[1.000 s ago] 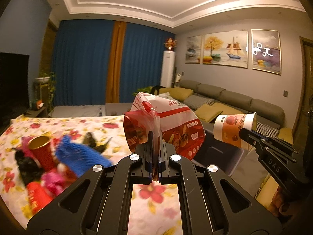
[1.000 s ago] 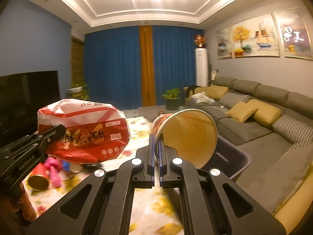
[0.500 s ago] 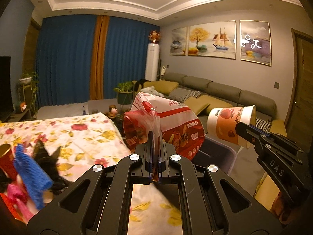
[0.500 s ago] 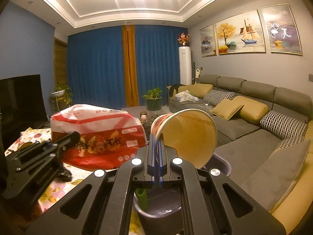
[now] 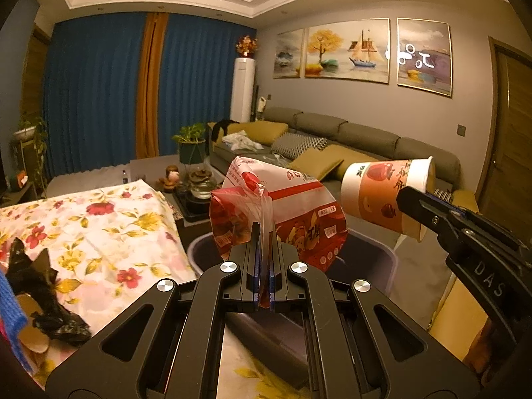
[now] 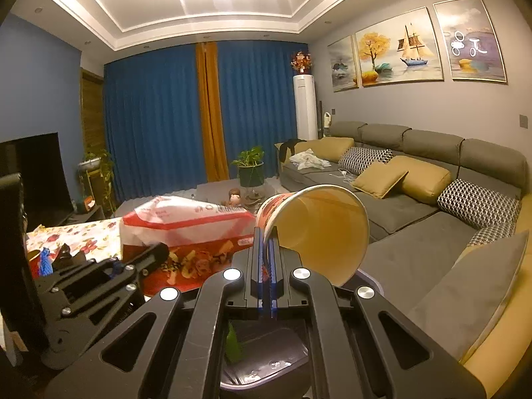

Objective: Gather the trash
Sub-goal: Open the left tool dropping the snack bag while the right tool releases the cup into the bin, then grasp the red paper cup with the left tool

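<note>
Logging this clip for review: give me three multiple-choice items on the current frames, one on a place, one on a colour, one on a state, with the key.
1. The bin sits:
A. below the two held items
B. on the sofa
C. on the flowered cloth

2. The snack bag is mostly:
A. green
B. red and white
C. black

3. The left hand-held gripper is:
A. open
B. shut on the snack bag
C. shut on the paper cup

Key: 1 A, the bin's rim shows under both the bag and the paper cup; 2 B, red print with white bands; 3 B, its fingers pinch the bag's edge, while the right hand-held gripper clamps the cup's rim.
</note>
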`<act>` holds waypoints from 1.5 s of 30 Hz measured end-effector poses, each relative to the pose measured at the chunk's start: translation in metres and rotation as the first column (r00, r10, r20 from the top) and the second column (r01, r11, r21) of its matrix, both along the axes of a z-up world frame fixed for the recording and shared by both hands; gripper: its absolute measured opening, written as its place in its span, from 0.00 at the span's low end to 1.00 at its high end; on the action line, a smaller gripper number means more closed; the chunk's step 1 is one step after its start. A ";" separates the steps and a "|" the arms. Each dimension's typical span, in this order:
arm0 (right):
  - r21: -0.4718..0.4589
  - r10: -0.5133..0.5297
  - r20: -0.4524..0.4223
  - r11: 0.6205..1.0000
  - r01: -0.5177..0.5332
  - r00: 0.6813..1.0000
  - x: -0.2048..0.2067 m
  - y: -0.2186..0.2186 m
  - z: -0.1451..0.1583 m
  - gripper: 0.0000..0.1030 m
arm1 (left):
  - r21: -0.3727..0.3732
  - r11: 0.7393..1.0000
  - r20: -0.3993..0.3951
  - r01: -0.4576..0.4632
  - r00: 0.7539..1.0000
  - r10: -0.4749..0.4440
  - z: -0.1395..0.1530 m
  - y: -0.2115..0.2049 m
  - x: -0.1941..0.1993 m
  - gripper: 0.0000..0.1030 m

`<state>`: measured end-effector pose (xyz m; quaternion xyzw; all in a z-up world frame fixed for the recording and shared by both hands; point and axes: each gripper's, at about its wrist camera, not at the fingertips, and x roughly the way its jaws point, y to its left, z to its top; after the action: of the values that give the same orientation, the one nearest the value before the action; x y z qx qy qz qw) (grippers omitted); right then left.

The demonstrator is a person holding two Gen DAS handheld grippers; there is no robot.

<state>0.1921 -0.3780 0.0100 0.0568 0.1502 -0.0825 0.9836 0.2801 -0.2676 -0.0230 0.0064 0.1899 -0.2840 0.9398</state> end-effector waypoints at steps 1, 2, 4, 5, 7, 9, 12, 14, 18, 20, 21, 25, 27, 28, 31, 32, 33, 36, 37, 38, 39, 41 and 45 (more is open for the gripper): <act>0.003 0.002 -0.001 1.000 -0.002 1.000 0.001 0.000 -0.001 0.04 | 0.000 1.000 -0.002 0.003 1.000 -0.003 -0.001 -0.002 0.002 0.03; 0.005 0.003 -0.001 1.000 -0.003 1.000 0.002 0.000 -0.001 0.04 | 0.000 1.000 -0.004 0.006 1.000 -0.006 -0.002 -0.004 0.003 0.03; 0.006 0.002 -0.003 1.000 -0.002 1.000 0.004 -0.001 -0.002 0.04 | -0.002 1.000 -0.010 0.025 1.000 -0.025 -0.004 -0.009 0.006 0.04; 0.008 0.002 -0.004 1.000 -0.002 1.000 0.004 -0.001 -0.004 0.04 | 0.000 1.000 -0.012 0.029 1.000 -0.029 -0.004 -0.014 0.007 0.04; 0.015 0.001 -0.008 1.000 -0.001 1.000 0.004 -0.001 -0.004 0.04 | -0.005 0.998 -0.029 0.055 0.998 -0.055 -0.006 -0.016 0.011 0.04; 0.026 0.005 -0.013 1.000 -0.004 1.000 0.006 -0.002 -0.003 0.04 | -0.011 0.996 -0.050 0.087 0.995 -0.087 -0.010 -0.017 0.016 0.16; 0.035 0.020 -0.017 0.999 -0.019 1.000 0.009 -0.004 0.000 0.04 | 0.012 0.997 -0.056 0.074 0.996 -0.073 -0.016 -0.014 0.020 0.57; 0.039 0.026 -0.019 0.999 -0.026 0.999 0.010 -0.005 0.001 0.04 | -0.007 0.999 -0.051 0.047 0.998 -0.048 -0.018 -0.003 0.020 0.63; 0.048 0.033 -0.034 0.998 -0.032 0.999 0.013 -0.005 -0.001 0.18 | -0.001 1.000 -0.048 -0.017 0.999 0.017 -0.014 0.016 0.017 0.75; 0.051 0.028 -0.035 0.998 -0.026 0.999 0.012 -0.004 -0.001 0.35 | 0.005 0.999 -0.028 -0.053 0.998 0.054 -0.009 0.027 0.011 0.80; 0.050 0.023 -0.029 0.998 -0.021 0.999 0.011 -0.004 -0.001 0.42 | 0.009 0.997 -0.015 -0.077 0.997 0.077 -0.007 0.034 0.006 0.82; 0.054 0.018 -0.017 0.998 -0.017 1.000 0.001 0.000 0.003 0.49 | 0.007 0.993 0.015 -0.118 0.993 0.118 0.005 0.054 -0.014 0.86; 0.049 0.014 -0.010 0.999 -0.013 1.000 -0.006 0.005 0.005 0.57 | 0.016 0.990 0.034 -0.140 0.990 0.139 0.009 0.062 -0.025 0.87; 0.042 0.010 -0.006 0.999 -0.010 1.000 -0.010 0.008 0.005 0.60 | 0.020 0.988 0.043 -0.155 0.987 0.154 0.011 0.067 -0.031 0.87; 0.021 0.013 0.002 1.000 -0.013 1.000 -0.021 0.023 0.004 0.68 | 0.007 0.982 0.055 -0.189 0.981 0.188 0.015 0.085 -0.048 0.88; 0.012 0.018 0.004 1.000 -0.018 1.000 -0.025 0.029 0.004 0.70 | 0.004 0.980 0.053 -0.198 0.979 0.198 0.016 0.090 -0.051 0.88; 0.005 0.022 0.007 1.000 -0.022 1.000 -0.029 0.035 0.004 0.73 | 0.001 0.976 0.046 -0.219 0.975 0.219 0.016 0.100 -0.056 0.88; -0.013 0.041 0.019 0.999 -0.041 0.999 -0.037 0.052 0.005 0.79 | -0.009 0.963 0.042 -0.269 0.962 0.269 0.016 0.124 -0.069 0.88; -0.015 0.048 0.023 0.999 -0.047 0.999 -0.039 0.056 0.005 0.80 | -0.010 0.957 0.044 -0.288 0.956 0.288 0.015 0.133 -0.074 0.88; -0.018 0.061 0.028 0.998 -0.060 0.998 -0.042 0.064 0.005 0.81 | -0.008 0.950 0.050 -0.313 0.948 0.313 0.014 0.144 -0.079 0.88; -0.019 0.070 0.030 0.997 -0.069 0.997 -0.042 0.069 0.006 0.81 | -0.002 0.941 0.056 -0.338 0.940 0.338 0.012 0.153 -0.084 0.88; -0.018 0.100 0.028 0.995 -0.099 0.995 -0.043 0.083 0.004 0.81 | 0.008 0.925 0.066 -0.380 0.923 0.378 0.010 0.172 -0.093 0.88; -0.015 0.166 0.013 0.986 -0.165 0.986 -0.042 0.113 0.000 0.81 | 0.026 0.878 0.070 -0.477 0.877 0.474 0.001 0.216 -0.112 0.88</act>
<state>0.1504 -0.2652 0.0103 0.0380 0.1470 -0.0012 0.9884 0.1677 -0.0511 -0.0216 -0.0116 0.1625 -0.0401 0.9858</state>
